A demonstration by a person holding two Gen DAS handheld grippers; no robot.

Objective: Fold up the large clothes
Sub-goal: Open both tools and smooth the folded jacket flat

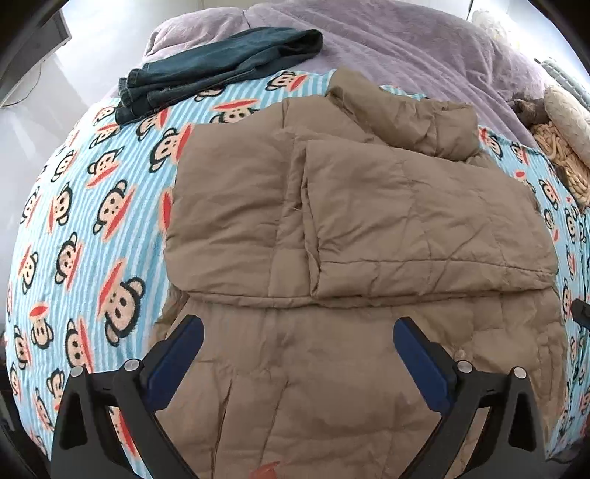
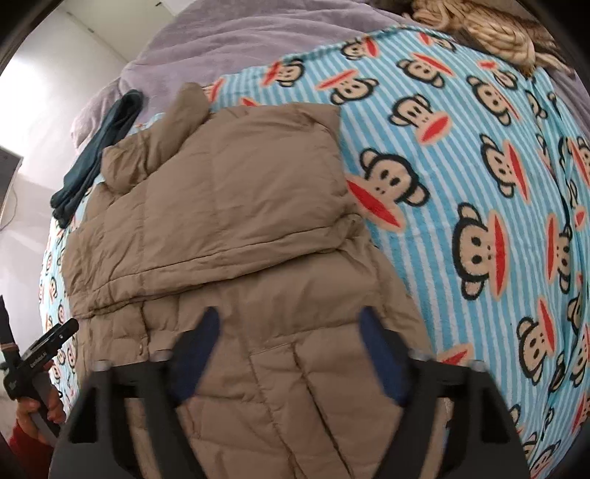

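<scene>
A tan puffer jacket (image 1: 332, 228) lies on the bed with both sleeves folded across its chest and the collar at the far end. My left gripper (image 1: 298, 331) hangs above the jacket's lower part, open, its blue pads wide apart with nothing between them. In the right wrist view the same jacket (image 2: 228, 206) fills the middle. My right gripper (image 2: 289, 322) is open too, above the hem area, pads clear of the cloth. The left tool's body (image 2: 40, 353) shows at the left edge, held by a hand (image 2: 40, 409).
A blue striped blanket with monkey faces (image 1: 92, 206) covers the bed under the jacket. Folded dark jeans (image 1: 206, 70) lie at the far left. A lilac quilt (image 1: 387, 40) is behind, and knitted beige items (image 2: 490, 29) sit at the far right.
</scene>
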